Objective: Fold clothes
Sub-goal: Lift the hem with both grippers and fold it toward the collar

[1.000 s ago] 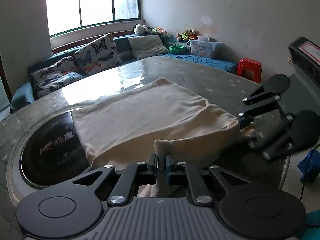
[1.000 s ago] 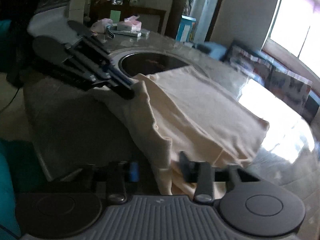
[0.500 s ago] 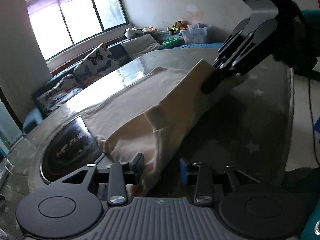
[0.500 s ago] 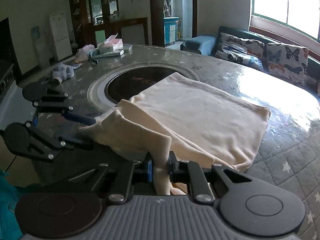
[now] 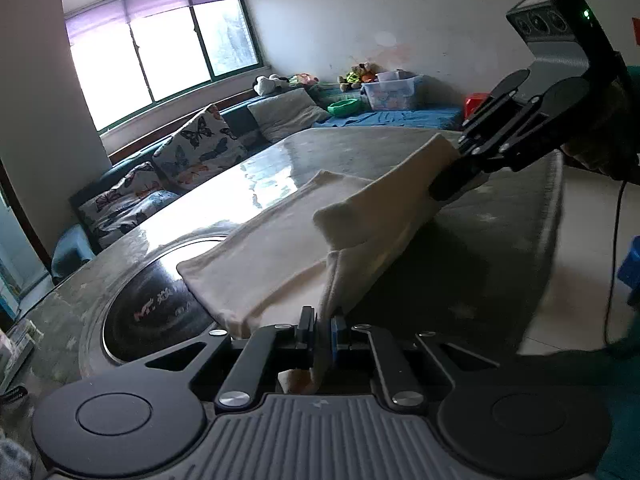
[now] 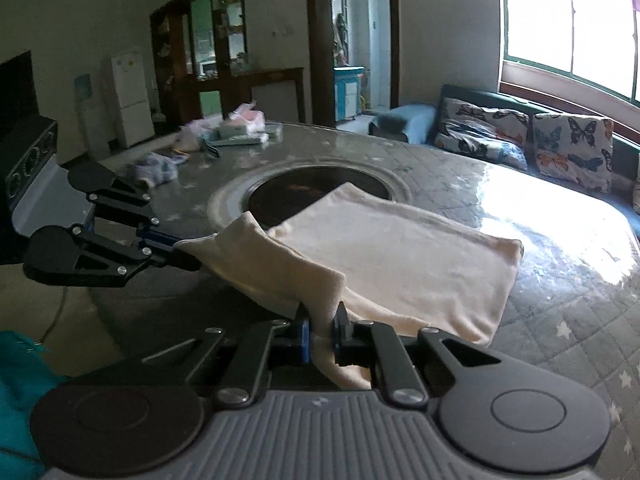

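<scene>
A cream cloth [image 5: 280, 256] lies folded on the round grey table [image 5: 500, 232], its far part flat and its near edge lifted. In the left wrist view my left gripper [image 5: 322, 326] pinches one near corner, jaws closing tight on it. My right gripper [image 5: 444, 188] holds the other corner higher up at the right. In the right wrist view the cloth [image 6: 400, 256] runs between the closing jaws of my right gripper [image 6: 322, 320], pads pressing on it. There my left gripper [image 6: 188, 258] grips the corner at the left.
A black round inset [image 6: 300, 192] lies under the cloth's far corner. Small clothes [image 6: 156, 168] and a tissue box [image 6: 244, 124] sit on the table's far side. A sofa with butterfly cushions [image 5: 192, 148] runs under the window. The table's edge [image 5: 556, 216] is near my right gripper.
My left jaws stood apart half a second ago and have closed on the cloth corner again. The right jaws have tightened on theirs. The near edge has risen off the table.
</scene>
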Demonstrator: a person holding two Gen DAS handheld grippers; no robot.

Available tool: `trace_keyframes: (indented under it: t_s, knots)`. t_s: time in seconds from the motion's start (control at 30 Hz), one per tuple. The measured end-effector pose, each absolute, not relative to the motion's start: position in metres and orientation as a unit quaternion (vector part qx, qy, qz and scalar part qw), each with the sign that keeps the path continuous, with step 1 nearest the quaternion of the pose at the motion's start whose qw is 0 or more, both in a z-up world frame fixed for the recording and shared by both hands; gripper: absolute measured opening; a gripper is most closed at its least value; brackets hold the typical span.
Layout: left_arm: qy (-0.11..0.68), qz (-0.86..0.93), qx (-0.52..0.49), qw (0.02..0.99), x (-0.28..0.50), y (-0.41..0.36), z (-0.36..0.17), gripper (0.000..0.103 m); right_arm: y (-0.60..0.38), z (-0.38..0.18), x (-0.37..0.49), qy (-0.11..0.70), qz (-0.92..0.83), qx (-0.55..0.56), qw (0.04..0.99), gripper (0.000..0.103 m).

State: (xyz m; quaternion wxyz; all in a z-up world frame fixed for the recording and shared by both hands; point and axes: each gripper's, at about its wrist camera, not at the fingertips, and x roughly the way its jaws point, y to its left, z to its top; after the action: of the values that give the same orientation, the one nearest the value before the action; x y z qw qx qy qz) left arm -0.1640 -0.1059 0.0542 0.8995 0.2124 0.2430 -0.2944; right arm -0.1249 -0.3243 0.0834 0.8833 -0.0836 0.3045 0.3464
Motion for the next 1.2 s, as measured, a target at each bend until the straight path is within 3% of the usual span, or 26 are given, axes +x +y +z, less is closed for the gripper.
trace_keyframes:
  t_s: [0.3,0.67,0.93,1.2]
  knots:
    - [0.257,-0.317,0.195,0.892,-0.204,-0.091,0.080,0.008,-0.325,0.105,-0.182,0.317,0.391,-0.081,0.860,0.009]
    - [0.252,-0.281,0.189,0.907,-0.097,-0.096,0.079,0.008,-0.323,0.119,-0.089,0.322,0.356,-0.068,0.875,0.009]
    - [0.315,-0.242,0.170,0.902,0.005,-0.097,0.034,0.009,-0.312,0.073,0.013,0.376,0.311,-0.056,0.871,0.010]
    - [0.328,-0.211,0.137,0.910,0.026,-0.095,0.016,0.009,-0.307,0.019,0.032,0.386,0.259,-0.027,0.885,0.015]
